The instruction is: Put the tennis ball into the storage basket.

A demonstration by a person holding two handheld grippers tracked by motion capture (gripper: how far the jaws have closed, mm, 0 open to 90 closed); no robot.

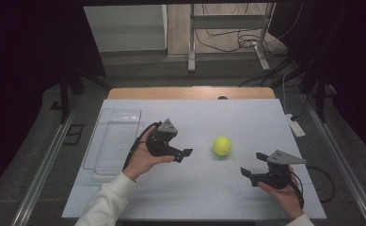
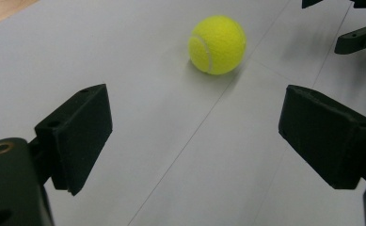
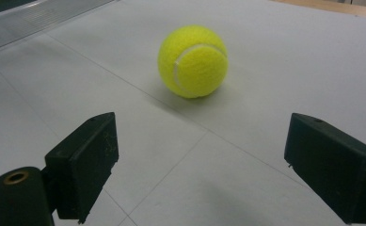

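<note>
Table (image 1: 124, 202), white sheet cover with thin seam lines, wood edge showing at the far side; both grippers hang over its near half. Sheet runs under both jaw pairs in the gripper views, seams crossing between the jaws.

Clear plastic tray (image 1: 112, 141), on the sheet behind and outboard of the left gripper's jaws, well apart from the ball. In the right gripper view a strip of it (image 3: 39, 19) sits far ahead of the left-hand jaw, top corner.

Left gripper (image 1: 185, 154), held in the person's left hand (image 1: 140, 160), white sleeve below. Jaws point toward the ball, spread wide, nothing between the pads. In the left gripper view (image 2: 194, 136) the two black jaws stand far apart with bare sheet between them.

Right gripper (image 1: 252, 165), in the right hand (image 1: 284, 190), grey plate on top, cable trailing behind. Jaws wide, empty, aimed at the ball from the other side. Right gripper view (image 3: 199, 165): pads well apart, only sheet between. Its jaw tips also show in the left gripper view, ahead of and beyond that gripper's right-hand jaw, top corner (image 2: 354, 35).

Tennis ball (image 1: 222, 146), yellow-green, resting on the sheet, between the two grippers, touching neither. Left gripper view: ball (image 2: 217, 44) ahead of the jaws, near the midline of the gap, clear of both pads. Right gripper view: ball (image 3: 193, 61) ahead of the jaws, roughly centred, a bit toward the left-hand jaw, apart from the pads. White seam curve faces the camera.
</note>
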